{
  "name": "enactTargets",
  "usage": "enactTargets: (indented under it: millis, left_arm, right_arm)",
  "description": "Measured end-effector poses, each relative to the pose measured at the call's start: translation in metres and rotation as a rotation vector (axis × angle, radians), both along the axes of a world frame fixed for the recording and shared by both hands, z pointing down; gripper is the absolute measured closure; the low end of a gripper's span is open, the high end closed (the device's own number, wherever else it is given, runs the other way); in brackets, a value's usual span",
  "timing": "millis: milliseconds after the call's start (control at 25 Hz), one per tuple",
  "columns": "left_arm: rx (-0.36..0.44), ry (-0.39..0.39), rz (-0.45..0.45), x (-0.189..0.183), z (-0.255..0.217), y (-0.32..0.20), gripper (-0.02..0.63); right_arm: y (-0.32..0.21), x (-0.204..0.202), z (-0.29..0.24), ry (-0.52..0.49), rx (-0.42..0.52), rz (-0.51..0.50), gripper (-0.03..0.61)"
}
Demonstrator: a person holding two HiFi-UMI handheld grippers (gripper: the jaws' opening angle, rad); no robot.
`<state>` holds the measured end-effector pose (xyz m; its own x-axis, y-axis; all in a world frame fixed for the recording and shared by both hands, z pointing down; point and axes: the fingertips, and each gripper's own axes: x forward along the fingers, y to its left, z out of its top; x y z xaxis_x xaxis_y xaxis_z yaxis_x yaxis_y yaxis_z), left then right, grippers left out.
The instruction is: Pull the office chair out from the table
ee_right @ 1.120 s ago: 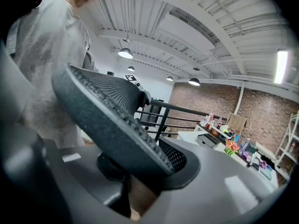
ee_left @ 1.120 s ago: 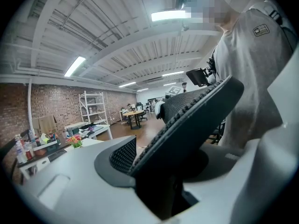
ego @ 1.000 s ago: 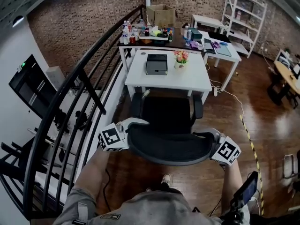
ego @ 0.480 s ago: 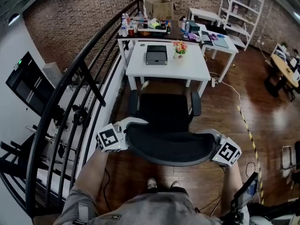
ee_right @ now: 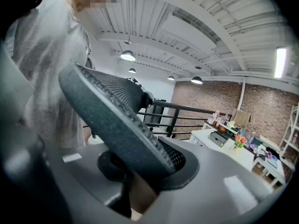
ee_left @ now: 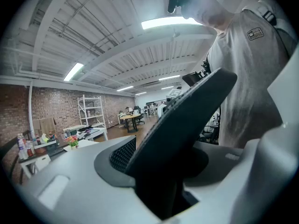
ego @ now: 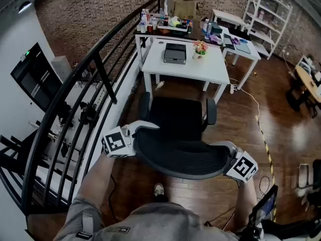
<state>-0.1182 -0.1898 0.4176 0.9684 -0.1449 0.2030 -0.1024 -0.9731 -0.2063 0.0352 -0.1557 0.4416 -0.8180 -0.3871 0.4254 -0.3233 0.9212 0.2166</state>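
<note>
A black mesh office chair stands in front of the white table, its seat just short of the table's front edge in the head view. My left gripper is shut on the left edge of the curved backrest. My right gripper is shut on the right edge. In the left gripper view the backrest rim runs up from between the white jaws of the left gripper. The right gripper view shows the same rim wedged in the right gripper.
A black stair railing runs close along the chair's left. On the table sit a dark box and a flower pot. Behind it stand a cluttered table and white shelves. A cable lies on the wood floor to the right.
The chair and both grippers have come back away from the table, and the strip of floor between seat and table has widened. The person has stepped back with it.
</note>
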Motion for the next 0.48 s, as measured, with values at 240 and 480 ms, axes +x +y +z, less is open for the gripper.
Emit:
enactTargets:
  millis: [240,480]
  left_arm:
    - [-0.006,0.005,-0.017,0.006,-0.004,0.034,0.408]
    - [-0.004,0.000,-0.044,0.004,0.000,0.069,0.405]
  right_arm:
    - [0.029,0.005,0.000,0.008,0.016,-0.017,0.451]
    - [0.063,0.005,0.000,0.004,0.033,-0.045,0.451]
